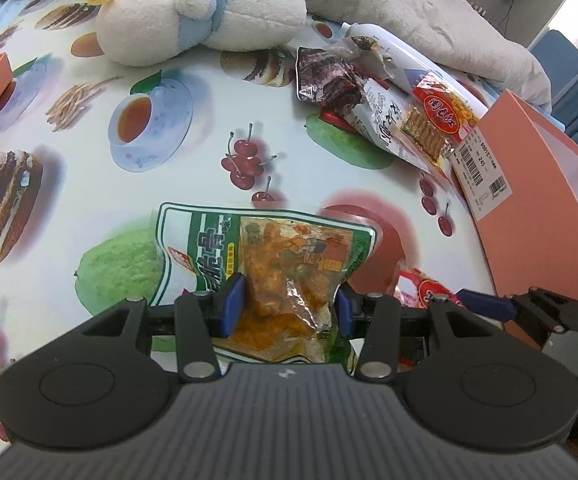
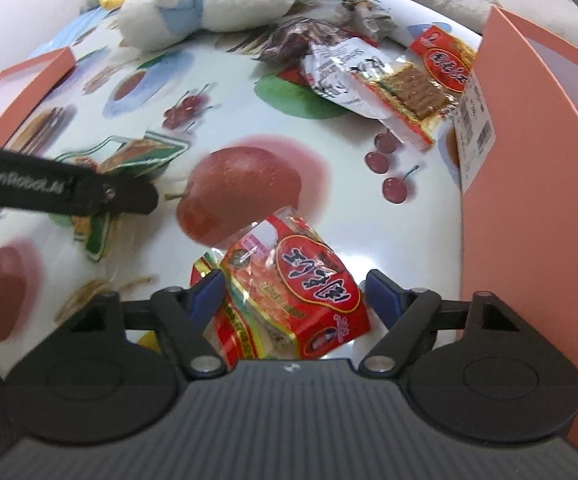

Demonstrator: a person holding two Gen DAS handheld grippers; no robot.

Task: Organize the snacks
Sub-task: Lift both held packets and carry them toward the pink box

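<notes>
While its blue pads press on either side of a green-and-white snack packet [image 1: 265, 276], the left gripper [image 1: 289, 306] holds that packet low over a tablecloth [image 1: 193, 184] printed with fruit, cherries and burgers. Beside it, the right gripper [image 2: 295, 298] stands with its jaws apart around a red snack packet [image 2: 301, 296]; the left pad sits at the packet's edge and the right pad stands clear, so no firm grip shows. Just to the right rises the wall of an orange box [image 2: 529, 184] bearing a barcode label [image 1: 479, 172]. Farther back, a heap of snack packets [image 1: 389, 108] lies against that box. A plush toy [image 1: 205, 12] rests at the far edge, and an orange lid [image 2: 21, 96] lies at far left.
</notes>
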